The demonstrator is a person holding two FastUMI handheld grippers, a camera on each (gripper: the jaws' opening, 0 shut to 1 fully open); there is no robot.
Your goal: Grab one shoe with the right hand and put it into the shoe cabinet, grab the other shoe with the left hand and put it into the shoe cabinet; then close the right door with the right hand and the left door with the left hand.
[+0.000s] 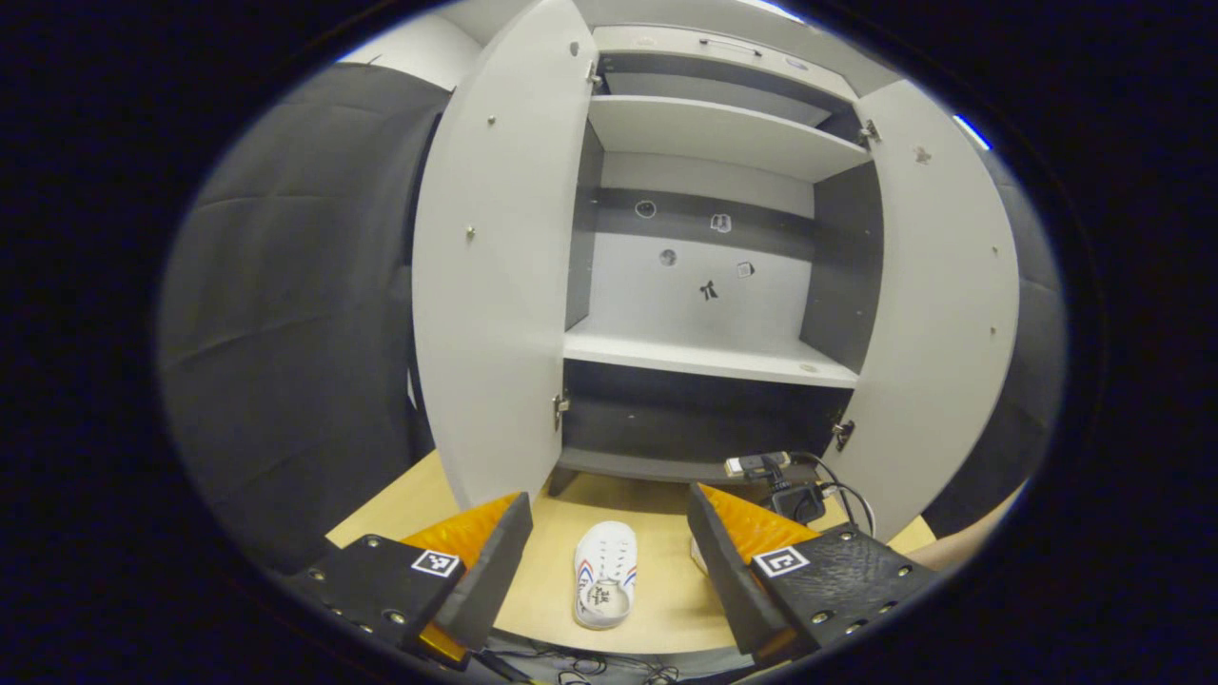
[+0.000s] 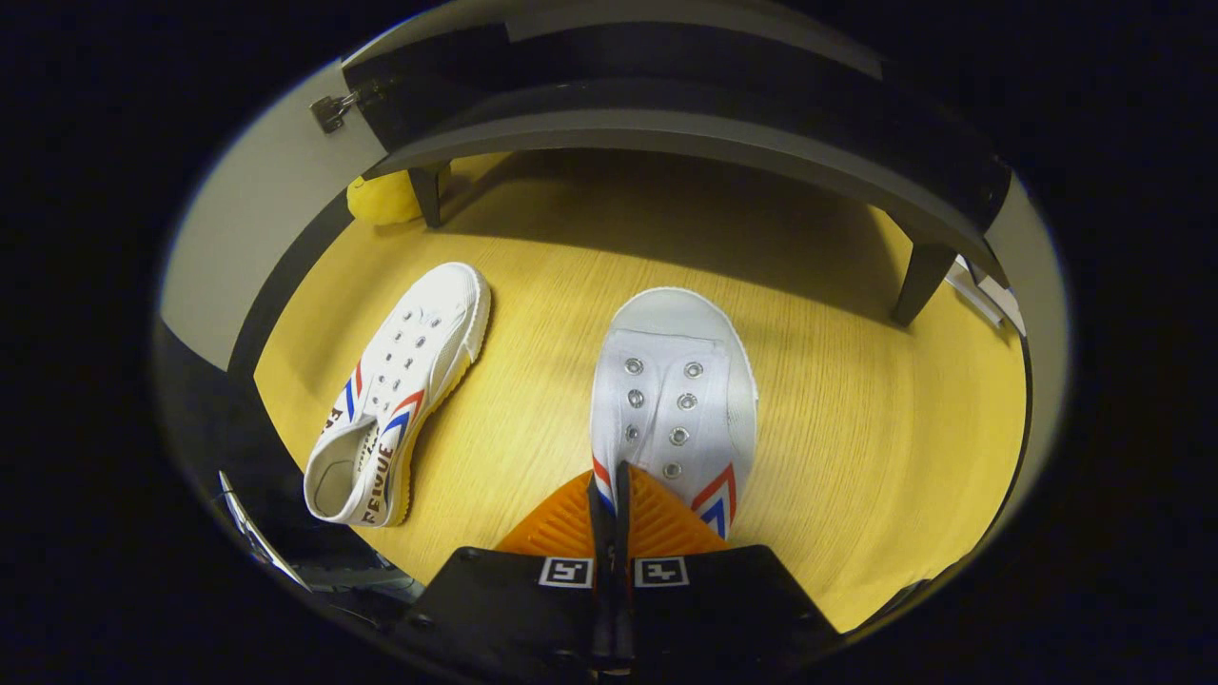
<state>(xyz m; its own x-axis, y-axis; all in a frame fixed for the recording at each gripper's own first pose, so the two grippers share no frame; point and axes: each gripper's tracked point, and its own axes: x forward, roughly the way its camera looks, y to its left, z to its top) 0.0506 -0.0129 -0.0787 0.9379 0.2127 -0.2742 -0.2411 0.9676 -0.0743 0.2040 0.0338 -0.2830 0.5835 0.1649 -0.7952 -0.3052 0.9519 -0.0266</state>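
Step 1: right gripper clamps first shoe on the table, not yet lifted.
Left gripper [image 1: 609,552] wide apart, idle above other shoe [image 1: 605,574]; cabinet [image 1: 709,357] doors open. Right gripper [image 2: 610,514] pinched on shoe [image 2: 674,400] side wall. Next: lift, carry forward onto a shelf.

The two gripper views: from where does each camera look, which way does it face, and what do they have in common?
Left gripper view: rides on the left gripper, held back and higher, facing the open shoe cabinet; its own two fingers stand wide apart at the bottom, a white shoe on the wooden floor between them.
Right gripper view: rides on the right gripper, low, facing the cabinet's underside; its fingers are closed on another shoe's side wall.
Shared: the cabinet, the floor and the loose white shoe.
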